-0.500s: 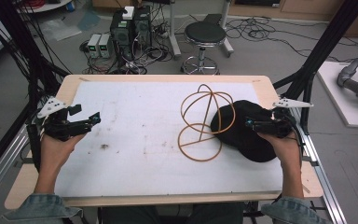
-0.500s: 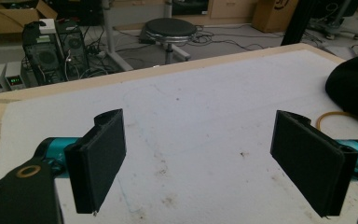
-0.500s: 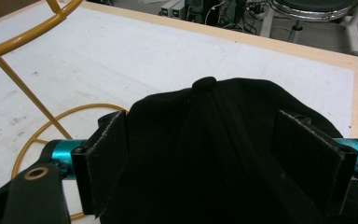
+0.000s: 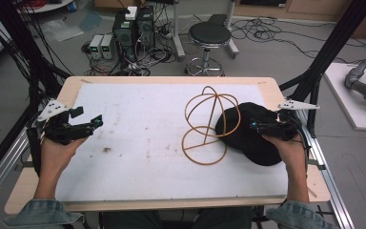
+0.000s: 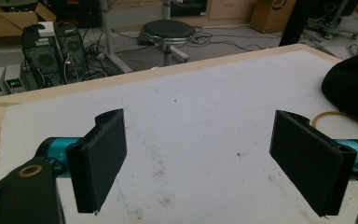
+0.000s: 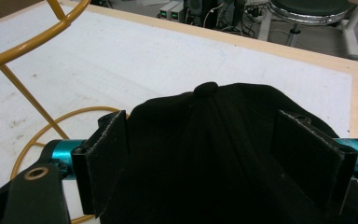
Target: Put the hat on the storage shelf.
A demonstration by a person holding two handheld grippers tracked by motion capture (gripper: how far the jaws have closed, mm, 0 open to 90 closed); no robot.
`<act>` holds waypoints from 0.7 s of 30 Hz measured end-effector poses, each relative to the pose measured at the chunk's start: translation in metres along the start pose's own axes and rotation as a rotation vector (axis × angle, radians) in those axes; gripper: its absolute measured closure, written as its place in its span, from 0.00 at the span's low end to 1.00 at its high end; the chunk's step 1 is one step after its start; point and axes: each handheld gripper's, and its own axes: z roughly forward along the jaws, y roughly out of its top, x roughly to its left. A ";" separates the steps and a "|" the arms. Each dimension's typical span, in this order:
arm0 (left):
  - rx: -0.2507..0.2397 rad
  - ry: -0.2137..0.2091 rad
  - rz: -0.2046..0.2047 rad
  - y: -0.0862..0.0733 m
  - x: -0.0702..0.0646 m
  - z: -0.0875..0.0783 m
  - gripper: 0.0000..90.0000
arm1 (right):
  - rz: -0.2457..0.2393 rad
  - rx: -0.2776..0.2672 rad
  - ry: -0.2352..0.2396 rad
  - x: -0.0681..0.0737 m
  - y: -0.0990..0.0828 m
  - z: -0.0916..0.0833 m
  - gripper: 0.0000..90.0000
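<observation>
One item in hand: black cap [image 4: 248, 133], crown up, top button [image 6: 206, 88] facing away from the right gripper.
Location: right side of the tabletop [image 4: 143, 124], touching the yellow wire stand [image 4: 209, 124] on its left.
Right gripper [image 4: 256, 125]: jaws spread wide, straddling the cap's crown; whether the pads [image 6: 105, 154] press the fabric cannot be told.
Left gripper [image 4: 95, 122]: jaws spread, nothing between them, hovering over bare tabletop well apart from the cap.
Step judged: taking hold of the cap, likely to set it on the stand.
Advice: close on a fold of fabric, not the whole crown; soft cloth may slip.
Caution: wire stand is light; steady its base ring [image 6: 51, 135] with the left gripper before lifting.
</observation>
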 end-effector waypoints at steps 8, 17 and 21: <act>-0.005 -0.010 -0.001 0.000 0.000 -0.001 0.21 | -0.004 -0.003 -0.017 -0.003 0.000 0.002 0.21; -0.002 -0.014 -0.007 -0.003 0.001 -0.003 0.21 | -0.009 -0.005 -0.039 -0.007 0.001 0.012 0.21; -0.001 -0.018 -0.007 -0.003 0.001 -0.004 0.21 | -0.022 0.022 -0.054 -0.010 0.001 0.022 0.21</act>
